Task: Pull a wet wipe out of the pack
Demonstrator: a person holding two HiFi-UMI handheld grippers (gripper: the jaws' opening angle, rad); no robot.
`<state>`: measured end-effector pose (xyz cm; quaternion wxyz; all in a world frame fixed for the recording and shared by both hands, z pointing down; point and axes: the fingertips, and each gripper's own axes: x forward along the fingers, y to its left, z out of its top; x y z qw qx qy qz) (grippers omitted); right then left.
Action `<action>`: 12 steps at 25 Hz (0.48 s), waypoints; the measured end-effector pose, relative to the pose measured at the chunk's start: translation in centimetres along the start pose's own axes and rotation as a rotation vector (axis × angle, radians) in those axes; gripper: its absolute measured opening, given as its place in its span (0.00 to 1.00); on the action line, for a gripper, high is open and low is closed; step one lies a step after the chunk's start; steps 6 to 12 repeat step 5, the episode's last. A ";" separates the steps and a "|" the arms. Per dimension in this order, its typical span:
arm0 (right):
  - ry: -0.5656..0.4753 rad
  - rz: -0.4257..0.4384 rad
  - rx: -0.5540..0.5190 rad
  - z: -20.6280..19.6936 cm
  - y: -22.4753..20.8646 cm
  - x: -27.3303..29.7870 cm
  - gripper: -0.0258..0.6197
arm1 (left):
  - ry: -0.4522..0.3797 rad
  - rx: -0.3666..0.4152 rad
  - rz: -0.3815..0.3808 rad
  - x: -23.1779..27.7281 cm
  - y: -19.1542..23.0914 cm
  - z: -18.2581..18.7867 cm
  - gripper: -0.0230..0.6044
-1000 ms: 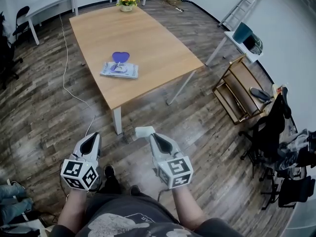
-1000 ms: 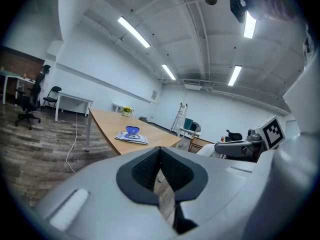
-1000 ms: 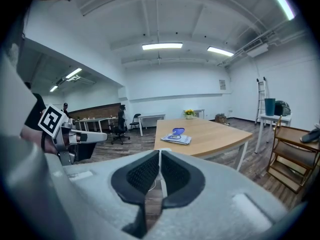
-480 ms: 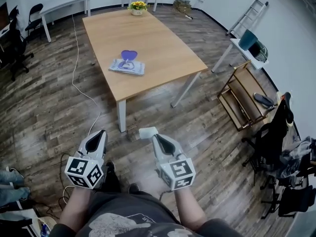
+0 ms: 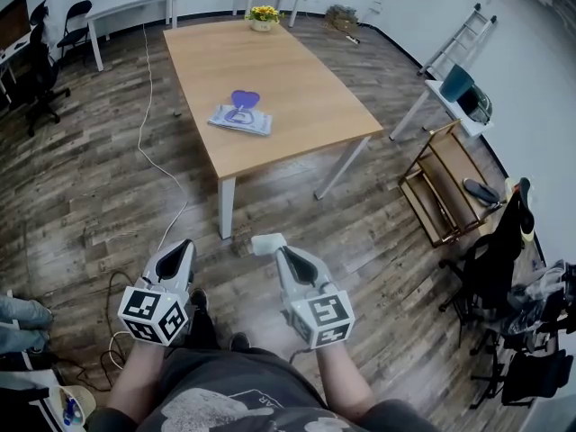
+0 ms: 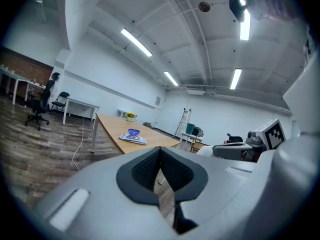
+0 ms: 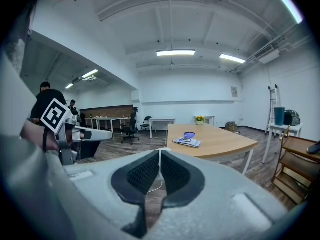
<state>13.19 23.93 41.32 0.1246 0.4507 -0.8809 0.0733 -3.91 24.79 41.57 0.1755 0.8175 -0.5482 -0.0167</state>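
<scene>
The wet wipe pack (image 5: 240,120) lies flat on the wooden table (image 5: 297,115), its purple lid (image 5: 245,100) flipped up. It also shows far ahead as a small flat pack (image 6: 132,138) in the left gripper view and as a pack (image 7: 186,142) in the right gripper view. My left gripper (image 5: 180,247) and right gripper (image 5: 268,243) are held low over the floor, well short of the table. Both are shut with nothing between the jaws, as the left gripper (image 6: 160,149) and right gripper (image 7: 160,152) show close up.
A flower pot (image 5: 263,13) stands at the table's far end. A white cable (image 5: 148,151) trails over the floor left of the table. A wooden rack (image 5: 445,187), office chairs (image 5: 495,259), a ladder (image 5: 461,36) and a small white table (image 5: 450,97) stand at the right.
The table and pack have shifted right and a little lower in the head view as the person steps toward them. Both grippers stay shut and side by side.
</scene>
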 end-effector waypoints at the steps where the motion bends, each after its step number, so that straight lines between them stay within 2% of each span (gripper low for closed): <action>1: 0.001 0.002 -0.003 0.0 0.1 0.0 0.04 | 0.000 -0.002 0.000 -0.1 0.0 -0.1 0.07; 12: 0.009 0.004 -0.002 -0.3 0.3 -0.2 0.04 | 0.000 -0.006 -0.002 -0.3 -0.4 -0.3 0.07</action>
